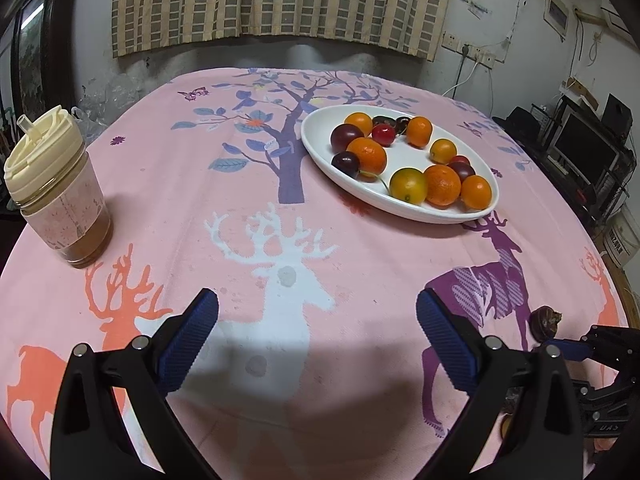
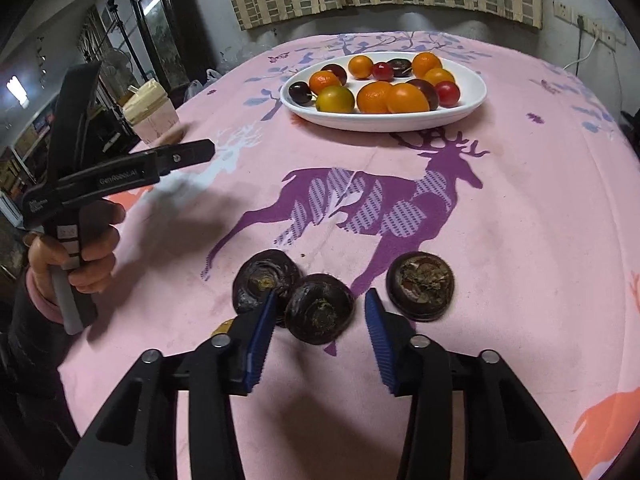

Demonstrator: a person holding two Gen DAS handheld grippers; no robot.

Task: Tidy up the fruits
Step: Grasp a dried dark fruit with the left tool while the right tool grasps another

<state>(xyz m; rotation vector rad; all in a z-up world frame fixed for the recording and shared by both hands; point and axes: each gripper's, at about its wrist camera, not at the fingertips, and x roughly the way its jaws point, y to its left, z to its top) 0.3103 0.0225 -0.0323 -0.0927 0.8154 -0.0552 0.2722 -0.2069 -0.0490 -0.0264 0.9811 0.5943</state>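
Blue ribbed pads of the right gripper [image 2: 320, 340] straddle the middle one of three dark, flattened, round water-chestnut-like fruits [image 2: 320, 308] on the pink deer-print tablecloth [image 2: 520, 220]. Its left pad sits against that fruit's edge while the right pad stands apart, so nothing is clamped yet. Left of it, a second dark fruit [image 2: 262, 280] touches the first; a third [image 2: 420, 286] lies just right of the right pad. Farther left, a hand [image 2: 84, 256] holds the left gripper [image 1: 316, 320] above bare cloth, jaws wide and empty. At the far side sits a white oval ceramic plate [image 2: 472, 104] of orange citrus, dark cherries and red cherries (already gathered, it appears). The dark fruit looks light, firm and flaky-skinned, likely to skid; pinching across its broad rim seems safest.
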